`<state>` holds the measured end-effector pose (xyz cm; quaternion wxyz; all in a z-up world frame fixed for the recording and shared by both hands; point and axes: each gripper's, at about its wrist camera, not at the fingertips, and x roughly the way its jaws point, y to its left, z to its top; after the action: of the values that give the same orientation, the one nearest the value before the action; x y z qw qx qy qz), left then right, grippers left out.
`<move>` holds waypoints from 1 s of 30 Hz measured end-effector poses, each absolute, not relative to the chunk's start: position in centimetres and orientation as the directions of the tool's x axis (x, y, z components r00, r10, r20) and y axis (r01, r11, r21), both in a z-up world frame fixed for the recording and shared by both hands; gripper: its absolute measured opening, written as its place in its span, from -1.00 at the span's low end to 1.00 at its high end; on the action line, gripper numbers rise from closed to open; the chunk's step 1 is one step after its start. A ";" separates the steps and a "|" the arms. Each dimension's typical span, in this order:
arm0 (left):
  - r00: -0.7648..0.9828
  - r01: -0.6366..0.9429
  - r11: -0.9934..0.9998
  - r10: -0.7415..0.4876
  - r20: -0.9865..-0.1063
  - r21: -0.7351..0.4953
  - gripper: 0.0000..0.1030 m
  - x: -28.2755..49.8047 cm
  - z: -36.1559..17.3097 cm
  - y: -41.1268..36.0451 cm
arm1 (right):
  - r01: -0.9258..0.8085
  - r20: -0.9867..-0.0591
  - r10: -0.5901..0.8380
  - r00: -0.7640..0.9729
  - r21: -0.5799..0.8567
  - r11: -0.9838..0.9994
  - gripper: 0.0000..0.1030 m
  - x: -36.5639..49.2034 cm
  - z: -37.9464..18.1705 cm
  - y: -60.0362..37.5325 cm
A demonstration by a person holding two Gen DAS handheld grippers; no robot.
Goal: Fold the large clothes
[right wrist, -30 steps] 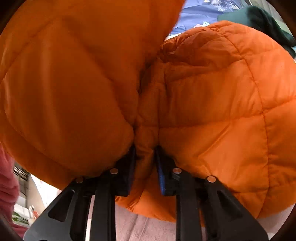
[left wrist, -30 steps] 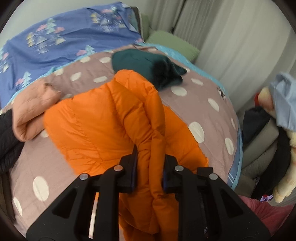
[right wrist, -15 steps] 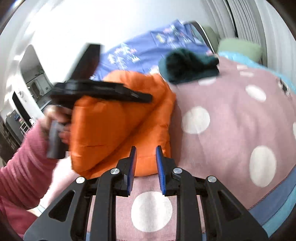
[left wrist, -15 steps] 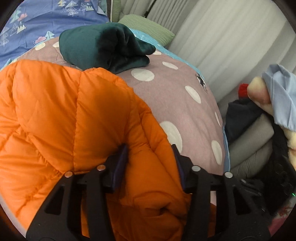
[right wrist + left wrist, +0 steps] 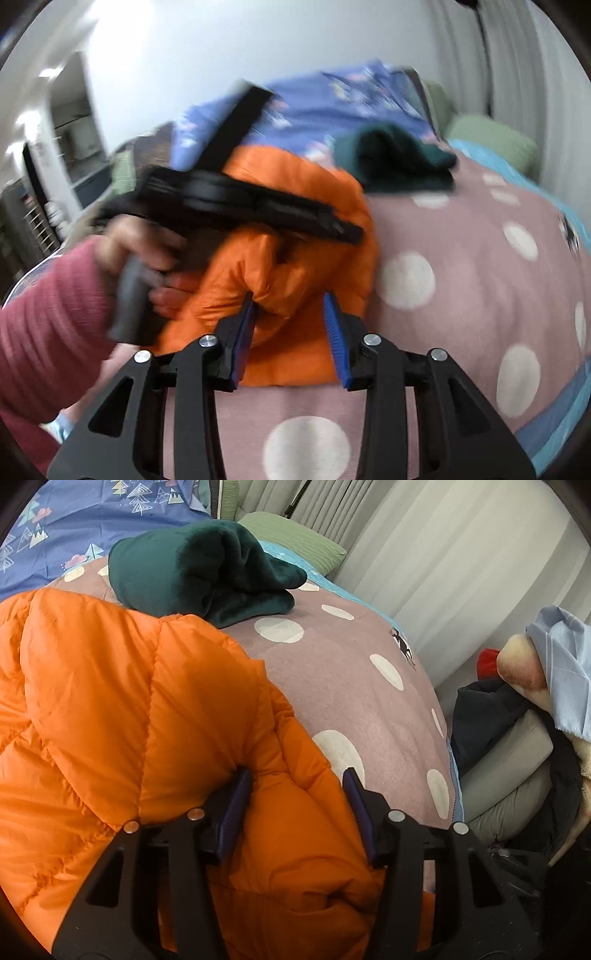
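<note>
Two grippers on one garment, neither clamping. Left gripper [image 5: 295, 777]: jaws spread wide, a puffy roll of the orange jacket [image 5: 110, 701] lying loose between the pads, no pinch. Right gripper [image 5: 290, 300]: jaws opening, nothing pressed, the near edge of the same jacket just past the tips. Jacket folded over into a thick bundle on the dotted bed cover [image 5: 351, 686], towards the person's side, with a dark green garment [image 5: 192, 572] right behind its far edge.

Step in hand, by judgement: release after a fold. To do it well: draw both grippers straight back without snagging the slippery shell. Pat the top layer flat before leaving, given padding prone to springing open. Square the edges, then take the next fold from the loose side.

Against one second ago: then both grippers shut on the jacket, lifted in a bunched ridge and filling the right view. Now laid down, left jaws parted, right gripper backed off far enough to show the whole bundle, the bed and the left hand [image 5: 147, 254] in its red sleeve.
</note>
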<state>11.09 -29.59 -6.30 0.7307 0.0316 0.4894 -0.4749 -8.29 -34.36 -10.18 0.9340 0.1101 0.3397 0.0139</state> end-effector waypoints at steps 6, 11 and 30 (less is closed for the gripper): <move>0.075 0.703 0.539 -0.705 -0.705 -0.464 -0.14 11.7 -4.5 -28.4 | 0.197 -0.735 0.129 0.666 0.340 0.920 -0.36 -8.4 -15.6 -37.5; 0.077 0.699 0.537 -0.713 -0.697 -0.473 -0.27 12.6 -4.5 -27.5 | 0.112 -0.647 0.088 0.758 0.262 0.958 -0.36 -10.0 -11.2 -36.5; 0.128 0.716 0.534 -0.734 -0.667 -0.450 -0.40 12.8 -2.8 -25.7 | 0.257 -0.719 0.092 0.689 0.361 0.896 -1.00 -8.2 -15.0 -38.9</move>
<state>12.76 -25.71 -2.77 0.7509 -0.0102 0.4507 -0.4826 -8.21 -38.92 -15.05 0.8914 0.2229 0.3918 -0.0464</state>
